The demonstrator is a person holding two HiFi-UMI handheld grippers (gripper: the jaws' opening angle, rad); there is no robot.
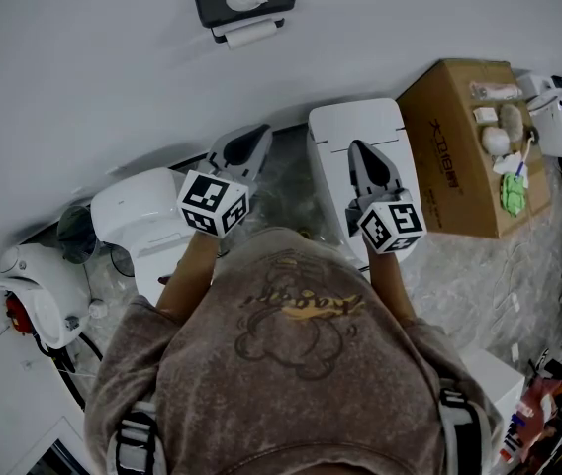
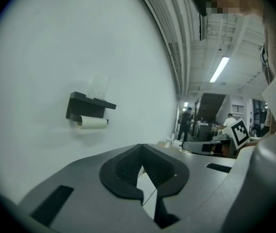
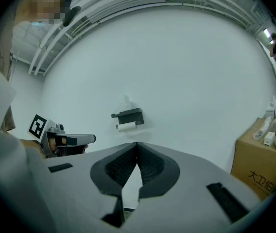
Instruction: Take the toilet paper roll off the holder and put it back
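Note:
The white toilet paper roll (image 1: 251, 36) hangs under a black wall holder (image 1: 244, 6) on the white wall, far ahead of both grippers. In the left gripper view the roll (image 2: 93, 123) and holder (image 2: 87, 106) are up and to the left of the jaws. In the right gripper view the roll (image 3: 127, 126) and holder (image 3: 127, 116) sit just above the jaw tips. My left gripper (image 1: 258, 133) (image 2: 141, 146) is shut with nothing in it. My right gripper (image 1: 358, 147) (image 3: 137, 143) is also shut and empty. Both point level toward the wall, well short of the holder.
A white toilet (image 1: 138, 211) stands low at the left, a white flat-topped unit (image 1: 332, 132) under my right gripper. A cardboard box (image 1: 454, 146) with small items on top sits at the right. People stand in the far background (image 2: 184, 123).

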